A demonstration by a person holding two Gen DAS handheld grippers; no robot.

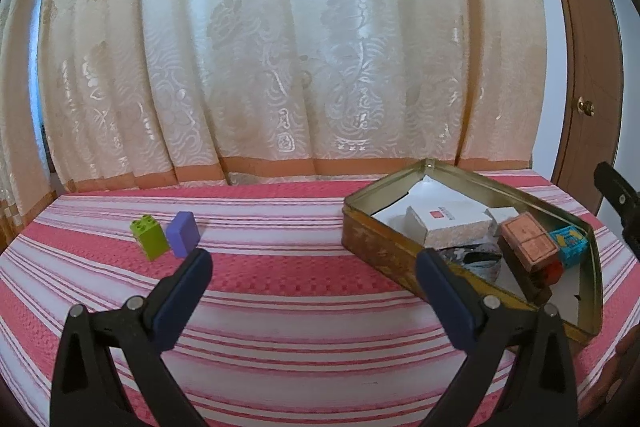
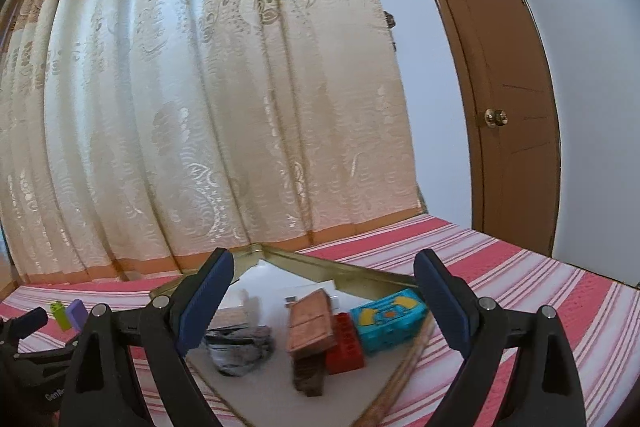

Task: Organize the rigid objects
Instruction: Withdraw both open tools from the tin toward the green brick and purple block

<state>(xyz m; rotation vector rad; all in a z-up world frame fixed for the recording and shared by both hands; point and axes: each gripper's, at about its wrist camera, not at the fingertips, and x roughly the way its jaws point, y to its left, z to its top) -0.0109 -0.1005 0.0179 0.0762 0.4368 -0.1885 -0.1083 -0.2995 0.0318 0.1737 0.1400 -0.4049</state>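
Note:
A gold metal tin (image 1: 380,251) lies on the striped pink cloth (image 1: 288,267) at the right. Inside it are a white box (image 1: 448,227), a pink-brown block (image 1: 528,243), a blue patterned brick (image 1: 570,243), a red brick (image 1: 554,271) and a crumpled grey wrapper (image 1: 476,259). Left of the tin stand a green brick (image 1: 148,237) and a purple block (image 1: 183,233). My left gripper (image 1: 312,263) is open over the cloth between them and the tin. My right gripper (image 2: 324,287) is open above the tin (image 2: 360,273), over the pink-brown block (image 2: 312,323), red brick (image 2: 344,343) and blue brick (image 2: 388,319).
A patterned cream curtain (image 1: 280,47) hangs along the far edge of the surface. A brown door (image 2: 508,87) with a brass knob (image 2: 495,117) stands at the right. The green brick (image 2: 60,315) and purple block (image 2: 78,313) show at the far left of the right wrist view.

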